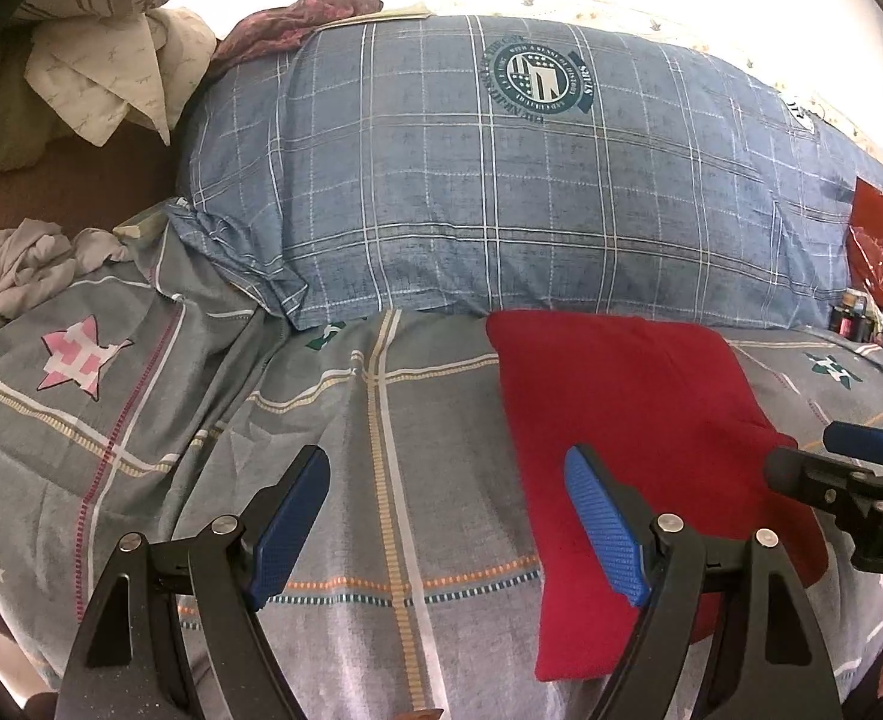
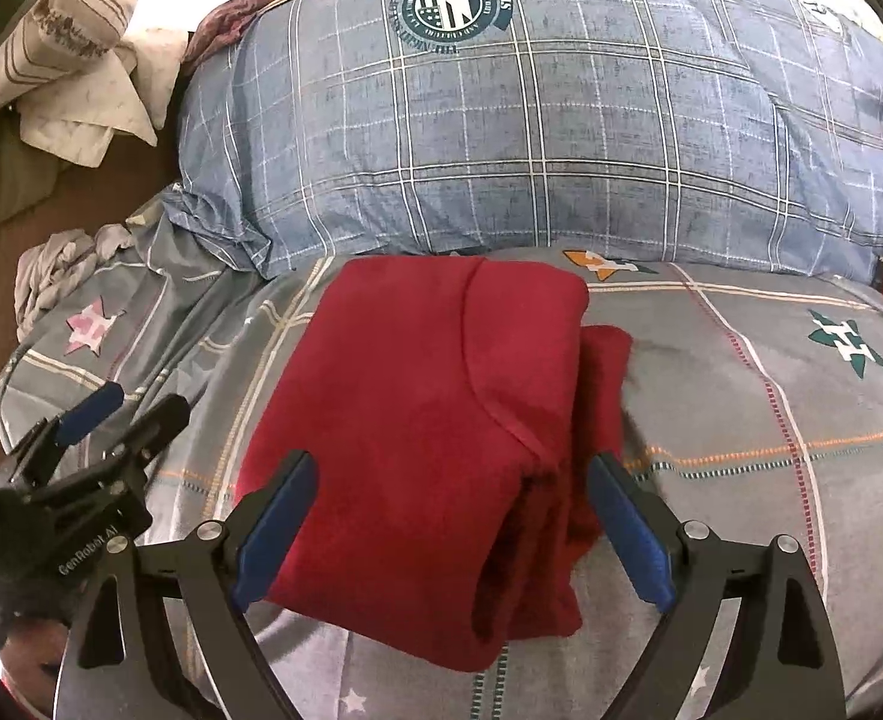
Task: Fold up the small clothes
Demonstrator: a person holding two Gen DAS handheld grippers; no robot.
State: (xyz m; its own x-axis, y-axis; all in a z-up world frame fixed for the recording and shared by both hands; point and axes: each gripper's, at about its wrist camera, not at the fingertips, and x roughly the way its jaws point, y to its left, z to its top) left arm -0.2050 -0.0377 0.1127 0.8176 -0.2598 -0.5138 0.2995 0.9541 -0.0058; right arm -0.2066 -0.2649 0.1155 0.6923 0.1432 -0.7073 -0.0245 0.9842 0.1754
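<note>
Lying folded on the bed (image 2: 741,420), the red sweater (image 2: 429,396) sits near the blue pillow (image 2: 531,138); left gripper (image 1: 447,516) and right gripper (image 2: 453,516) spread wide, holding nothing.

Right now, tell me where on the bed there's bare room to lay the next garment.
Bare sheet lies right of the red folded garment, out to the green star print, and left of it toward the pink star print. Crowded: blue pillow behind, crumpled grey cloth at the left edge.
</note>
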